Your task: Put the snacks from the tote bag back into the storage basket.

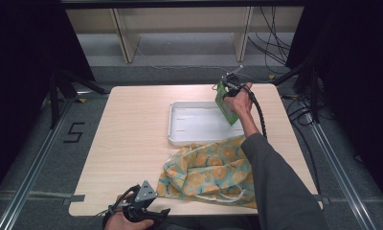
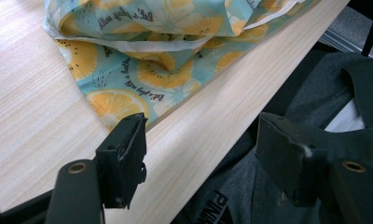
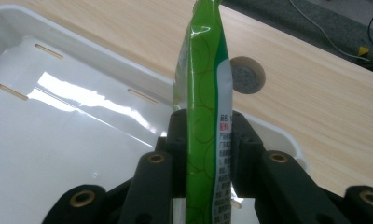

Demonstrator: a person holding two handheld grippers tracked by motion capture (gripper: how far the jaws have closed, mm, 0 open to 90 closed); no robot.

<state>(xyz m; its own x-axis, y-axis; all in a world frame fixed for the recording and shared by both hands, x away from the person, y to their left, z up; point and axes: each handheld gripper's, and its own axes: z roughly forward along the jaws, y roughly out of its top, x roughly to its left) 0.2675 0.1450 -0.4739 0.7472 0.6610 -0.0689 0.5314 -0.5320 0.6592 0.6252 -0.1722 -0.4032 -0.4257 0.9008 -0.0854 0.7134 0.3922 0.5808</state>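
We hold the flat green foil snack packet [image 3: 204,116] edge-up between the pads of the right tongs [image 3: 205,140], which are closed on its lower part, above the near right corner of the shallow white plastic tray [image 1: 176,125]. In the high view the packet [image 1: 226,102] hangs tilted over the tray's right rim, with the right tongs [image 1: 231,89] at its upper end. The left tongs [image 1: 146,203] hover at the tabletop's [image 1: 132,129] near edge, well apart from the tray, their jaws standing wide with nothing between them; in their own view the left tongs [image 2: 198,154] look past the corner of the teal drawstring cloth bag printed with orange slices [image 2: 147,70].

Risks, as we judge them:
- The glossy foil offers little friction; a narrow pinch may let the packet slide or pivot out.
- Released from here, the packet could strike the tray's rim and tip outward onto the tabletop rather than inside.
- Squeezing harder may crush whatever the packet contains.
- The cloth bag [image 1: 208,172] touches the tray's near rim, under the person's sleeve [image 1: 275,182]; drawing the arm back could drag it against the tray.
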